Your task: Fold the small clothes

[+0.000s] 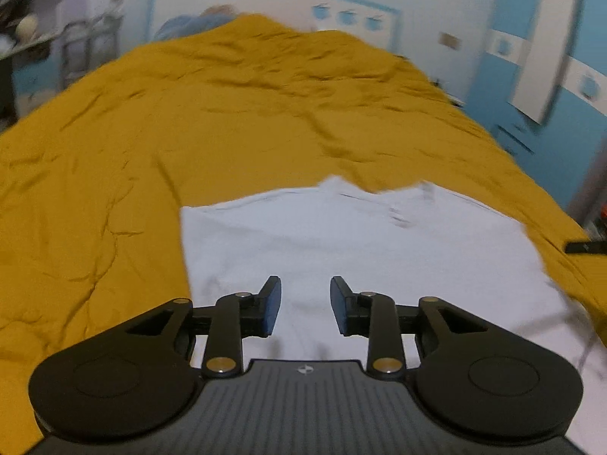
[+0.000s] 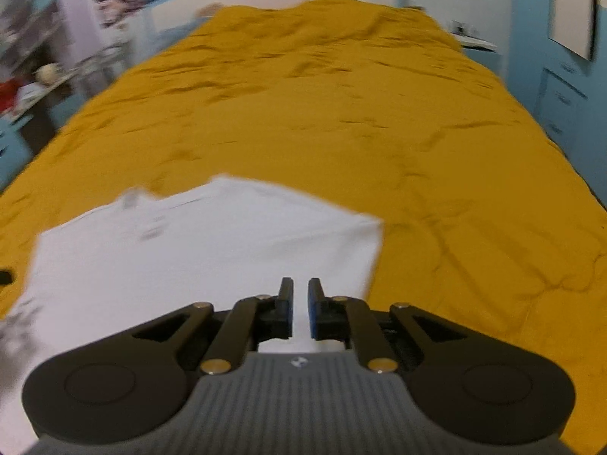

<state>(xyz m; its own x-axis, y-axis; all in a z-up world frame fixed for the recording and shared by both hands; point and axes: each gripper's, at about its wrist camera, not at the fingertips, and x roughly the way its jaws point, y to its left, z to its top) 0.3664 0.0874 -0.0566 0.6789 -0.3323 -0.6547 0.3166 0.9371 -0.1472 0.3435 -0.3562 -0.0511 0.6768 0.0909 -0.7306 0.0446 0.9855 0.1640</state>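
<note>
A white garment point(image 1: 341, 242) lies flat on a mustard-yellow bedspread point(image 1: 227, 113), its far edge folded into a shallow peak with a small dark label near it. My left gripper point(image 1: 305, 284) hovers over the garment's near half, open, with nothing between its fingers. In the right wrist view the same white garment point(image 2: 189, 250) spreads to the left on the bedspread point(image 2: 341, 113). My right gripper point(image 2: 301, 284) hangs above the garment's right edge, its jaws almost together with only a thin slit, and no cloth is pinched in them.
Both views are blurred. Blue and white walls and a white cabinet point(image 1: 546, 57) stand past the bed's right side. Cluttered shelves point(image 2: 34, 83) are on the left. A dark object point(image 1: 586, 246) pokes in at the bed's right edge.
</note>
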